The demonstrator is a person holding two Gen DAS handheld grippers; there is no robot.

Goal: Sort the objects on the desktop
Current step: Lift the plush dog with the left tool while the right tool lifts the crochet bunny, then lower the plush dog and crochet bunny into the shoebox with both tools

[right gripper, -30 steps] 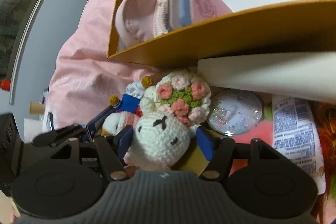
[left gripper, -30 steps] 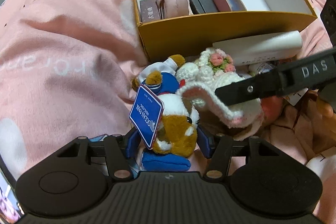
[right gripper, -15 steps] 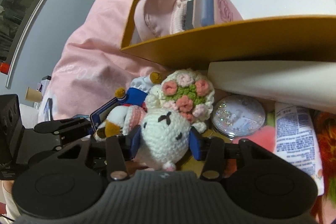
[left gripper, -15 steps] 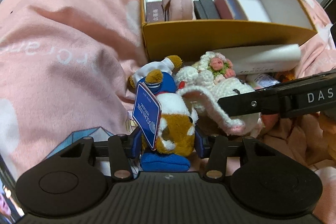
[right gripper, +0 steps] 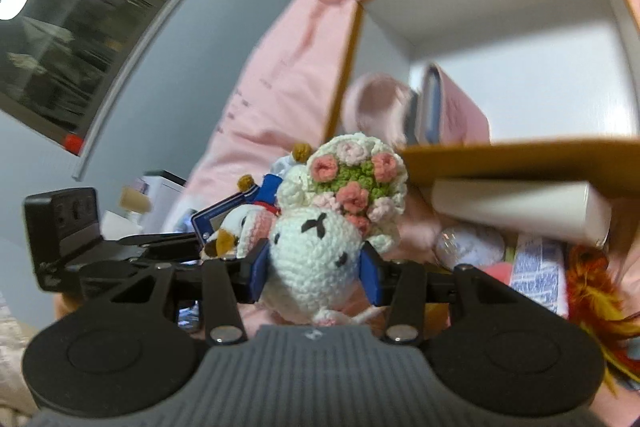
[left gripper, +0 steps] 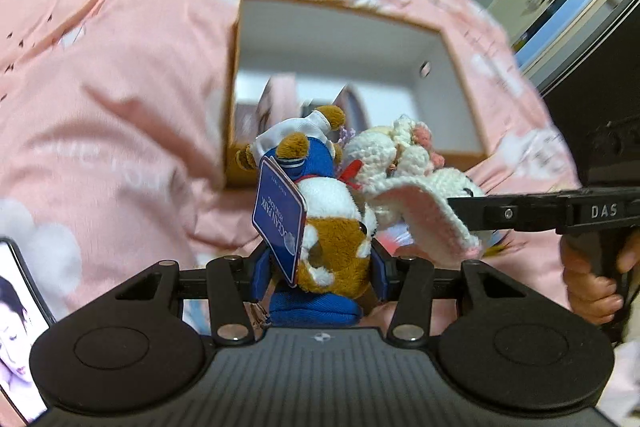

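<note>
My left gripper clamps the plush sailor toy with its blue tag; my right gripper pinches the crocheted bunny near the yellow box.

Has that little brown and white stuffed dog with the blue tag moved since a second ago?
Yes. The stuffed dog, clamped in the left gripper, has been lifted: it lay below the yellow box front, and now overlaps its opening.

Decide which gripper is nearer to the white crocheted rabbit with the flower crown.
Right. The right gripper is clamped on the crocheted rabbit; the left gripper sits beside it, clamped on the plush dog.
</note>
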